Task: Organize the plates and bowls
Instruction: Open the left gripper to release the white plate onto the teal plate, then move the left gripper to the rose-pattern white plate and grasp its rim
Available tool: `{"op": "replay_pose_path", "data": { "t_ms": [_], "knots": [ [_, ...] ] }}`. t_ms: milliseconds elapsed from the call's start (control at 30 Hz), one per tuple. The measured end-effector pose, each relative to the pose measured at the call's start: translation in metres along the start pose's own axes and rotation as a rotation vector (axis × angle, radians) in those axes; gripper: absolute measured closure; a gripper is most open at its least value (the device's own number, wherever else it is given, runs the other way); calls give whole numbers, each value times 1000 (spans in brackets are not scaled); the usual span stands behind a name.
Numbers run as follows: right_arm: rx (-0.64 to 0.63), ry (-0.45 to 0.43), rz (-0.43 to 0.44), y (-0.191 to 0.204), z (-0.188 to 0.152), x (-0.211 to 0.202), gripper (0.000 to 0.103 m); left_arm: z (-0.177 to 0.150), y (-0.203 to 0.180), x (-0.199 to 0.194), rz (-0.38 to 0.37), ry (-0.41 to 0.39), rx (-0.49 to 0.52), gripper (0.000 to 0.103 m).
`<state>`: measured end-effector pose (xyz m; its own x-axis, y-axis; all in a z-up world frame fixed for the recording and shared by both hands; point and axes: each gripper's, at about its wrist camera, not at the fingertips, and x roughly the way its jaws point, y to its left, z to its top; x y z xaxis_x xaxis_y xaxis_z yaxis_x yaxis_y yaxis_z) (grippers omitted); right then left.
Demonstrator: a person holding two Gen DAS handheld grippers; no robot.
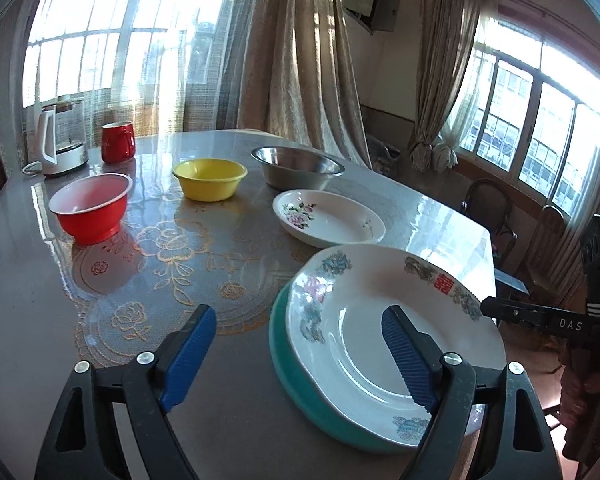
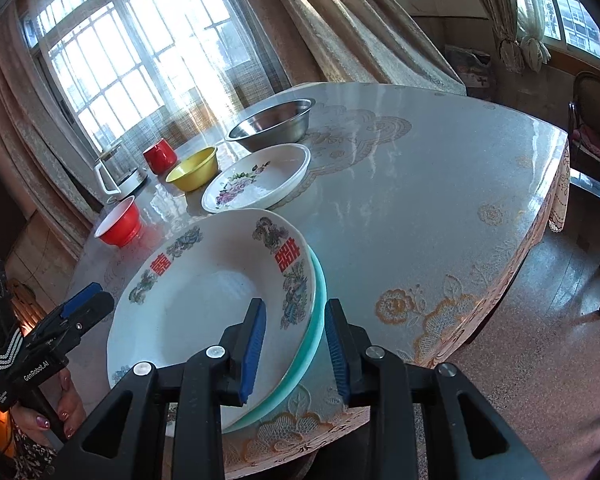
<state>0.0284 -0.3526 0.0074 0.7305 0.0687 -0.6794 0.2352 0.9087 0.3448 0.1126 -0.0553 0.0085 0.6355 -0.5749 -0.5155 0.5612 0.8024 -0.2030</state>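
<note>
A white plate with red characters lies on a teal plate at the table's near edge. My left gripper is open, its right finger over the white plate and its left finger over the table. My right gripper is open, its fingers straddling the rims of both stacked plates. A white flowered plate, a steel bowl, a yellow bowl and a red bowl stand farther back.
A red mug and a kettle stand at the far side of the table. Curtains and windows are behind. Chairs stand to the right of the table.
</note>
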Motion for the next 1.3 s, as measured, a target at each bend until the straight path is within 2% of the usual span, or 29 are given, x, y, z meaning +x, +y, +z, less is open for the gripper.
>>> {"op": "replay_pose_path", "data": {
  "t_ms": [133,367,700,1033,1300],
  "knots": [
    [7,2,-3,-2,3,3,71,3,12,-6,72,-58,-48,10],
    [8,-3,1,1,10,12,69,3,24,0,189,-37,-114,7],
    [33,-17,9,-7,26,17,65,-7,29,21,318,144,-169,6],
    [57,13,-39,-34,39,33,63,16,37,34,438,213,-155,5],
    [47,9,-43,-40,65,50,63,38,38,60,430,280,-140,5]
  ]
}}
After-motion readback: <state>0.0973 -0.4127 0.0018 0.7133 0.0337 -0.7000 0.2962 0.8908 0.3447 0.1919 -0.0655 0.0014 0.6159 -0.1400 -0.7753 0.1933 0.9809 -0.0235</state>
